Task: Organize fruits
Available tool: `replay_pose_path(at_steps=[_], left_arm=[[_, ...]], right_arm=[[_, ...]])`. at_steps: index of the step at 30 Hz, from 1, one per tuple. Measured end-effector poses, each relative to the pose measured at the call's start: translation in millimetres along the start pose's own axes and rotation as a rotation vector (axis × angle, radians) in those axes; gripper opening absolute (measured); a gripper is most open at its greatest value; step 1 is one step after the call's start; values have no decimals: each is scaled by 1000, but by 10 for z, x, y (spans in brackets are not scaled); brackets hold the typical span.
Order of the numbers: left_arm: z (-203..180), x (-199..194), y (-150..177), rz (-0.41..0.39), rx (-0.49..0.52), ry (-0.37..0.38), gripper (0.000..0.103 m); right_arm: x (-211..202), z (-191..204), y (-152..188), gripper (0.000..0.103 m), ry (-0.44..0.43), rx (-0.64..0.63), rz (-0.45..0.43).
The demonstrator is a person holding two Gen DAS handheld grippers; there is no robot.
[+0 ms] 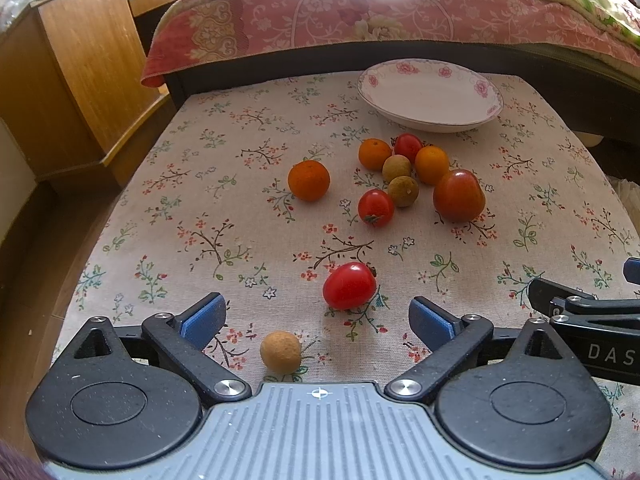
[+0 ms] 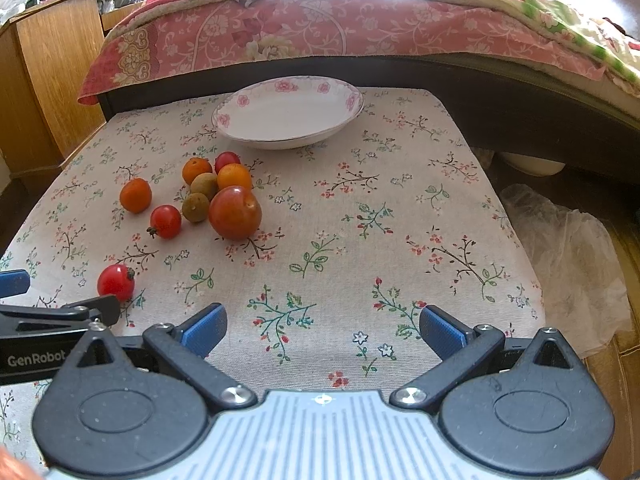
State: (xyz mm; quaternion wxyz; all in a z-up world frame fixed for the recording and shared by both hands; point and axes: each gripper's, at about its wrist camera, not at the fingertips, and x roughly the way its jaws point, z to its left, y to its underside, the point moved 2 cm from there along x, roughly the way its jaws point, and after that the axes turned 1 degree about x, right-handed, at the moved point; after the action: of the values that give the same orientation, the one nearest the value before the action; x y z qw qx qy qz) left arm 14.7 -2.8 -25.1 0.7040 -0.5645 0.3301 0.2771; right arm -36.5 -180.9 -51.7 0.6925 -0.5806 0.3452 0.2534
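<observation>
Risk: the fruit is round and the cloth (image 2: 360,216) is flat, so a glancing pad nudges it off the edge; the cherry tomato (image 1: 349,286) and tan longan (image 1: 280,351) just ahead of the left gripper (image 1: 318,320) go first. Squeezing hard splits tomato skin. Both tongs released, left and right gripper (image 2: 322,330) gaping, holding nothing. The cluster (image 1: 416,176) of glossy oranges, tomatoes and dull longans sits mid-table, plate (image 1: 430,110) behind it bare.

Both wrist cameras sit low at the near edge of the floral tablecloth (image 1: 240,168), facing the white plate (image 1: 430,98) by the bed. The left view looks from left of the plate, the right from nearer its front; both share the plate and the fruit cluster (image 2: 224,196).
</observation>
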Motion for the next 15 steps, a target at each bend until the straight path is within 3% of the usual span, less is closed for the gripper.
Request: replay_pose_path(at_steps=[15], left_arm=[[-5,4,0,1,1,0,98]], right_arm=[[10,15,3,103,-2,-3,3]])
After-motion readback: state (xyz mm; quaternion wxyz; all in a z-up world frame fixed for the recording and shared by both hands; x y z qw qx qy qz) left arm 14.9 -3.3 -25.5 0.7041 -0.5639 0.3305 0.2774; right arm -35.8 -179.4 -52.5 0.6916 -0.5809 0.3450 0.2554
